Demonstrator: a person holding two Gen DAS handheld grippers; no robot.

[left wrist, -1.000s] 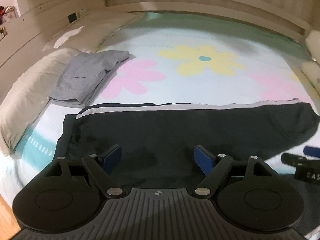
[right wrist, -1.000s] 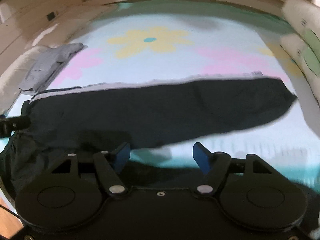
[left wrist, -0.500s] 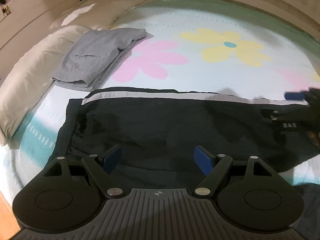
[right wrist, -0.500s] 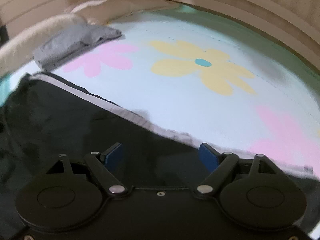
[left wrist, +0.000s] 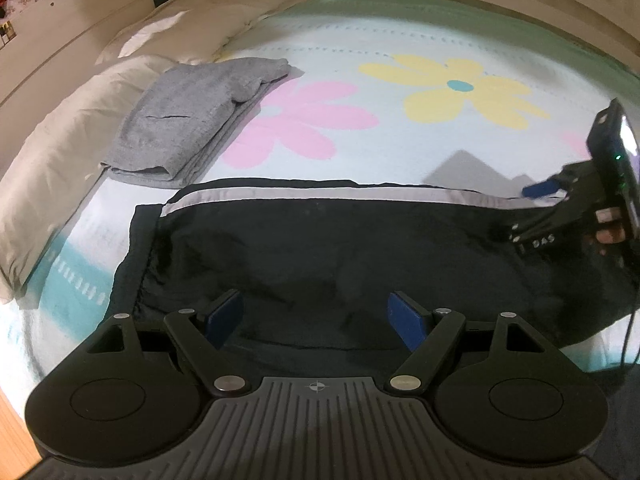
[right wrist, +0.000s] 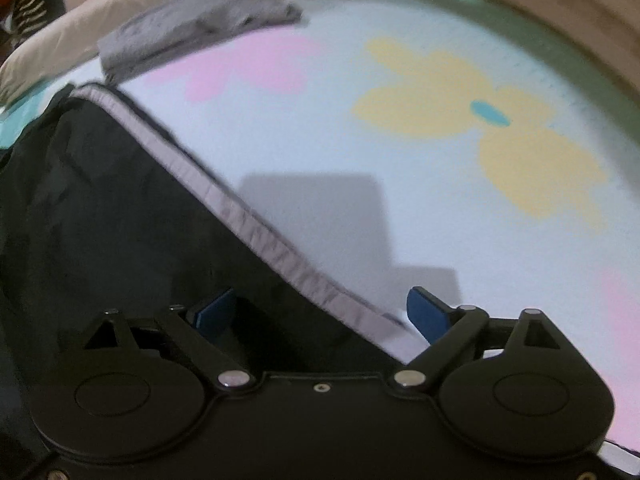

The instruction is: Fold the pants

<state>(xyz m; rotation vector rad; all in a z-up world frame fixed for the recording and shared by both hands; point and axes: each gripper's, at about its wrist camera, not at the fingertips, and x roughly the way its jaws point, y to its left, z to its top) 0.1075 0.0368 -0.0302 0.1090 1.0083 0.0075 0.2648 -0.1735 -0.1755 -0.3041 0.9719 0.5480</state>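
1. Progress, as I judge it: the black track pants (left wrist: 340, 240) lie flat across the flowered bedsheet (left wrist: 360, 40), apparently folded lengthwise already, one leg on the other, with the grey side stripe (left wrist: 320, 194) along the far edge — the crosswise folds are not yet done
2. A folded grey garment (left wrist: 192, 120) rests beside the pillow (left wrist: 60, 148), well apart from the work; likely a finished piece
3. The left gripper (left wrist: 316, 312) hangs over the waistband end of the pants, jaws standing wide with nothing pinched; dark cloth lies under and between the blue pads (left wrist: 224, 312), but no hold shows
4. The right gripper (right wrist: 324, 312) sits farther along the leg, straddling the striped edge (right wrist: 256, 232) — its jaws are closing from wide, the stripe running between them, not yet clamped
5. In the left wrist view the right gripper (left wrist: 544, 190) shows at the far right, at the stripe's edge
6. Left to do: take hold at both points and bring one end over the other
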